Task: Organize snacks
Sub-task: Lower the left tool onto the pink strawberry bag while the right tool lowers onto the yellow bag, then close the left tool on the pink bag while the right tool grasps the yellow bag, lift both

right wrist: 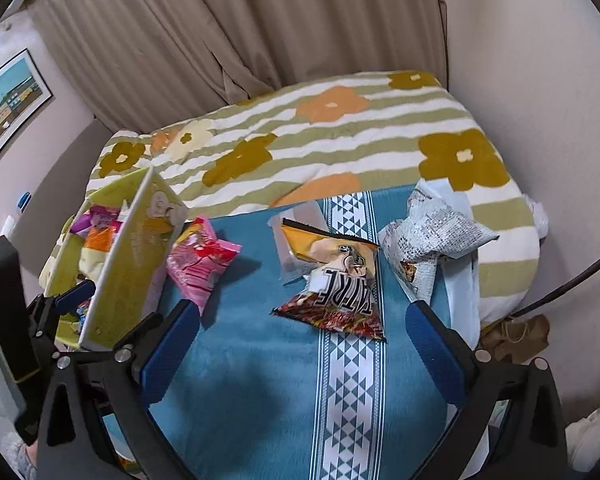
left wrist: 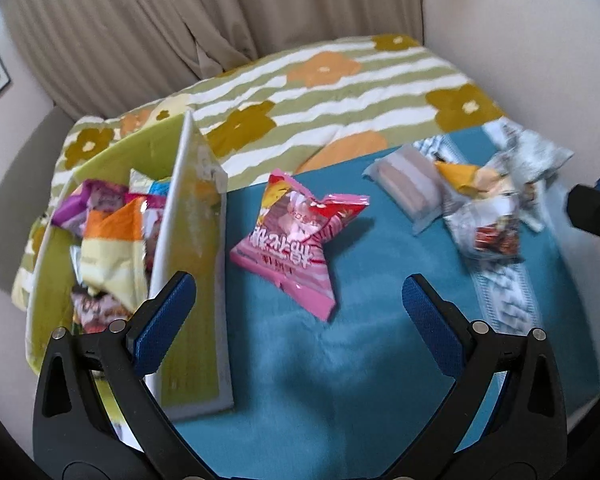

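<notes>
1. Both your grippers are released and carry nothing. The left gripper [left wrist: 300,292] has its fingers spread wide at the bottom of the left wrist view, and the right gripper [right wrist: 302,320] is spread the same way in its own view.

2. The snacks lie on a teal blanket [left wrist: 340,380] on the bed. The pink packet [left wrist: 296,236] is in the middle of the left view, just beside the green box [left wrist: 196,280], which stands at the left and already holds several packets.

3. In the right view, the orange and brown packet [right wrist: 336,280] lies in the centre on the white patterned stripe. A clear wrapped snack [right wrist: 296,236] is partly under its upper edge, and a white printed bag [right wrist: 432,236] is crumpled at the right.

4. Risk with the pink packet: it is puffed with air and glossy, so it may slip out or burst if you close on the swollen middle. A crimped edge is safer.

5. Risk with the box: its near wall looks thin and leans a little, although the fisheye makes this hard to judge. A push from the left fingers could tip it.

6. Risk on the right: the packets overlap, so lifting one may drag its neighbour.

7. The soft blanket may catch between the fingers if you go too deep.
</notes>
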`<control>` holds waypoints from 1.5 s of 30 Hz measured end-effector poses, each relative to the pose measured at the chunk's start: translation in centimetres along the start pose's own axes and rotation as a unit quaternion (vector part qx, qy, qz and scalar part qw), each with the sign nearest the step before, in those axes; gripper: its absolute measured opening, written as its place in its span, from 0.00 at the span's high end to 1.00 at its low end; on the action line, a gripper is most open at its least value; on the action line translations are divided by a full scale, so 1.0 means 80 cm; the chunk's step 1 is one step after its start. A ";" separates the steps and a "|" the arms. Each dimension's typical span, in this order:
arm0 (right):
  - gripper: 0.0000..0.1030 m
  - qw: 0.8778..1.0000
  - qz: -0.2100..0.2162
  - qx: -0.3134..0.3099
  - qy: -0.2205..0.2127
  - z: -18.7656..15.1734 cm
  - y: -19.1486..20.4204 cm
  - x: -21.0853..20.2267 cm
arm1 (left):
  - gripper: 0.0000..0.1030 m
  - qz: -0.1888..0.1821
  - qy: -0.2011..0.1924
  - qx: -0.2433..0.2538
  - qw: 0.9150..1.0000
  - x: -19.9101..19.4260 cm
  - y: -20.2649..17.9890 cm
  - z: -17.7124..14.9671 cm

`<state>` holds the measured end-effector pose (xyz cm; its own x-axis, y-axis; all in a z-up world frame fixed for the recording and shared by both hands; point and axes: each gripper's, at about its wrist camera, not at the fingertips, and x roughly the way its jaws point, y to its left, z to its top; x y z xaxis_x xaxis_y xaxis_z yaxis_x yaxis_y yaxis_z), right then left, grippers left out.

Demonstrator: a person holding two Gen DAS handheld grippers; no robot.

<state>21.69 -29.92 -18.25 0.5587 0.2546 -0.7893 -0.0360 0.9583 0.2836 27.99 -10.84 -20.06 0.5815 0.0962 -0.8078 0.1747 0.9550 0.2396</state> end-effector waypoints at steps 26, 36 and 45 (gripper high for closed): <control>0.00 0.996 -0.031 0.042 0.069 0.029 -0.030 0.145 | 0.25 0.014 0.123 0.063 0.990 0.184 -0.015 0.052; 0.05 0.994 -0.050 0.052 0.079 0.023 -0.034 0.156 | 0.35 -0.005 0.121 0.071 0.990 0.181 -0.010 0.054; 0.25 0.993 -0.051 0.047 0.100 0.018 -0.038 0.175 | 0.36 -0.025 0.127 0.057 0.990 0.169 -0.007 0.050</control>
<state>30.79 -29.46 -29.40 0.3802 0.1868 -0.9058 0.0958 0.9662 0.2394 38.90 -11.18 -28.96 0.3530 0.1312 -0.9264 0.2948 0.9241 0.2432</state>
